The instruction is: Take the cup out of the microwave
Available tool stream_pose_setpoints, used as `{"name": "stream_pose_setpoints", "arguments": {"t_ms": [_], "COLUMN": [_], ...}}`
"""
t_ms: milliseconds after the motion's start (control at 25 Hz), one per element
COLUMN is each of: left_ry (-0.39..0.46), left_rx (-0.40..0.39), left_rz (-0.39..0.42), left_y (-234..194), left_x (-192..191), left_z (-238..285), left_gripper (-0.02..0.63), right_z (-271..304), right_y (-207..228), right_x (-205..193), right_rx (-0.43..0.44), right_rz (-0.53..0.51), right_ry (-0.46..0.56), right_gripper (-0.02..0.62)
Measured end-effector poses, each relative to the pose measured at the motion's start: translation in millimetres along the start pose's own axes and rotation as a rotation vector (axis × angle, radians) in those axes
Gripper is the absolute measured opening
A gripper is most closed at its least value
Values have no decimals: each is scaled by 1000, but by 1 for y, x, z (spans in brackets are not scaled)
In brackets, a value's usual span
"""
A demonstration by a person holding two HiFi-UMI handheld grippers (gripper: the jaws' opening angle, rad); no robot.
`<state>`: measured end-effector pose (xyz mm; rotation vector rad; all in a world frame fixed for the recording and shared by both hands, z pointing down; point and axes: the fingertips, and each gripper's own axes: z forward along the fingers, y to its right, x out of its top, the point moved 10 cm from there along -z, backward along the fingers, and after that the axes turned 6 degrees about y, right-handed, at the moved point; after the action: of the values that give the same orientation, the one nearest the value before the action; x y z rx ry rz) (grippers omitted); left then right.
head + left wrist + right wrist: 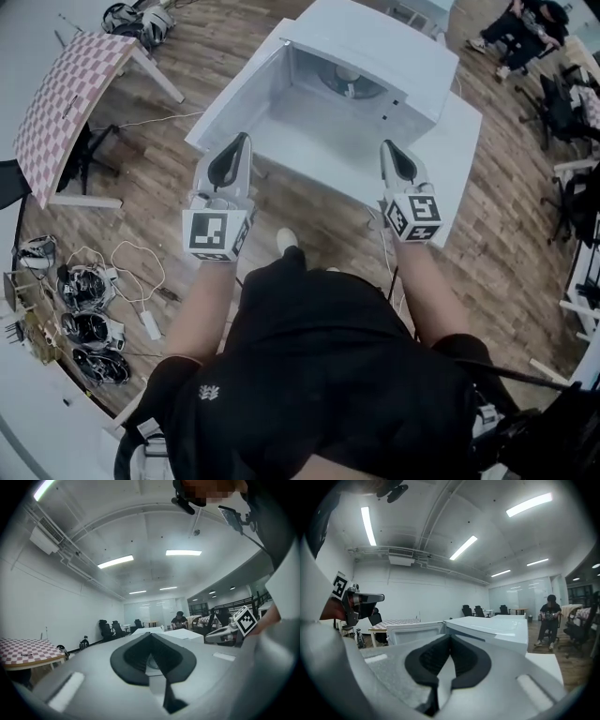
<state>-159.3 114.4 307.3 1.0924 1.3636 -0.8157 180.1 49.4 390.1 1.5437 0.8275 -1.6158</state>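
Peering down, only the head view sees into the open microwave [375, 42] on the white surface [459, 150], where the cup [349, 77] sits deep inside. The left gripper [240, 141] and right gripper [387, 147] hover before it, each clenched and empty in its own view. The right gripper view catches only the microwave's outside and door [415, 632].

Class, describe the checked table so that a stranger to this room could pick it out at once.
Start at the white microwave, door open, on the plain white table. Left of it in the head view, on the wooden floor, stands the checked table. Its red-and-white squared top sets it apart from the plain white one.
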Motion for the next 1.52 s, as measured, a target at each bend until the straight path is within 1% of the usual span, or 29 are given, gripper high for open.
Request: {"name": "stream_pose_setpoints", "arguments": {"t_ms": [200, 360, 520, 680, 800, 960, 1080, 1200, 1280, 1520], "left_ry": [3, 22, 54, 57, 47, 40, 22, -25, -34, -32], "left_rx": [-66, -120, -172, -201, -208, -223, -227, -210, -215, -273], "left_rz": [-22, -27, -31, -53, -83, -84, -80, -80, -86, -68], "left_y": [-40, -61, -69, -70, -66, -58, -54, -54, -55, -42], "left_x": [-16, -25, -27, -33, -41, -48, -64, -83, -94, -108], "left_z": [30, 51, 68, 87, 101, 121, 137, 159, 174, 208], "left_gripper": [6, 6, 6, 6, 6, 6, 6, 8, 6, 6], "right_z": [41, 66, 79, 90, 95, 115, 131, 154, 172, 202], "right_y": [-12, -23, -27, -24, -19, -7, 6, 24, 35, 56], "right_x": [-1, -3, -1, -3, -4, -10, -22, -38, -49, -77], "right_rx": [-58, -94, -143, -180, -209, -212, -221, -207, -199, -178], "right_rz": [-16, -32, -41, -53, -73, -63, -50, -31, -18, -10], "right_ry": [1, 0, 6, 4, 30, 41, 54, 32, 12, -18], "right_gripper": [2, 2, 2, 2, 2, 2, 2, 2, 2, 2]}}
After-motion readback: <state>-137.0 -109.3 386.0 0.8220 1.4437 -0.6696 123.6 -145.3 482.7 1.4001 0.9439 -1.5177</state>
